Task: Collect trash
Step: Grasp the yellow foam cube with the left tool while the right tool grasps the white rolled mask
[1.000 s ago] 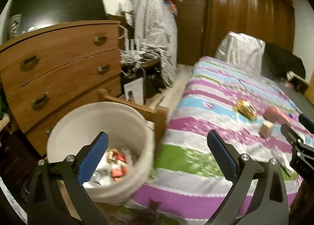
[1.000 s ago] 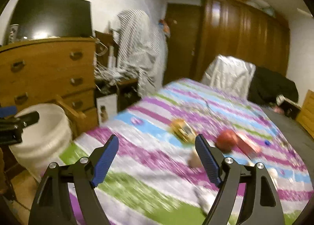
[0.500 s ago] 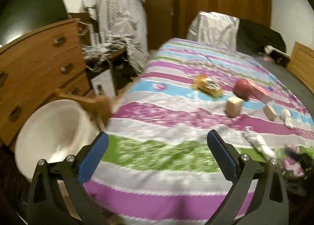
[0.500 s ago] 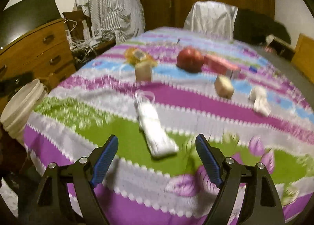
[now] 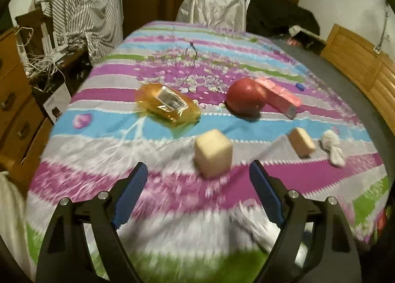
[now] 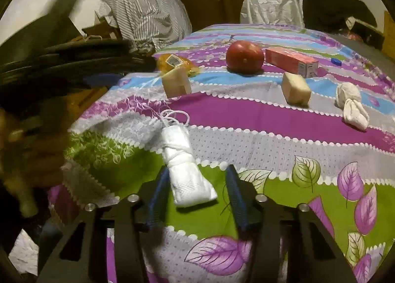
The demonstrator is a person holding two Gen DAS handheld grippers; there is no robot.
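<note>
Trash lies on a striped bedspread [image 5: 103, 149]. In the left wrist view a beige cube [image 5: 213, 152] sits just ahead of my left gripper [image 5: 197, 171], between the fingertips; the jaws are closing and the pads are clear of it. In the right wrist view a white folded packet [image 6: 182, 159] with a string lies between the pads of my right gripper [image 6: 197, 169]. Those jaws are closing too, and a gap shows at the right pad. Farther off are a yellow wrapper [image 5: 167, 105], a red apple [image 5: 244, 96], a pink box [image 5: 279, 96], a second beige block [image 5: 301, 144] and a crumpled tissue [image 5: 332, 144].
A wooden dresser [image 5: 14, 115] and tangled cables [image 5: 42, 60] stand left of the bed. Striped cloth [image 5: 84, 6] hangs behind them. A wooden headboard [image 5: 358, 60] runs along the right. A white bucket's edge [image 5: 7, 209] shows at far left. The left gripper passes blurred in the right wrist view [image 6: 98, 78].
The left view swung from the white bucket over to the bed and up to the beige cube, jaws narrowing. The right gripper came down over the white packet and its jaws narrowed around it.
</note>
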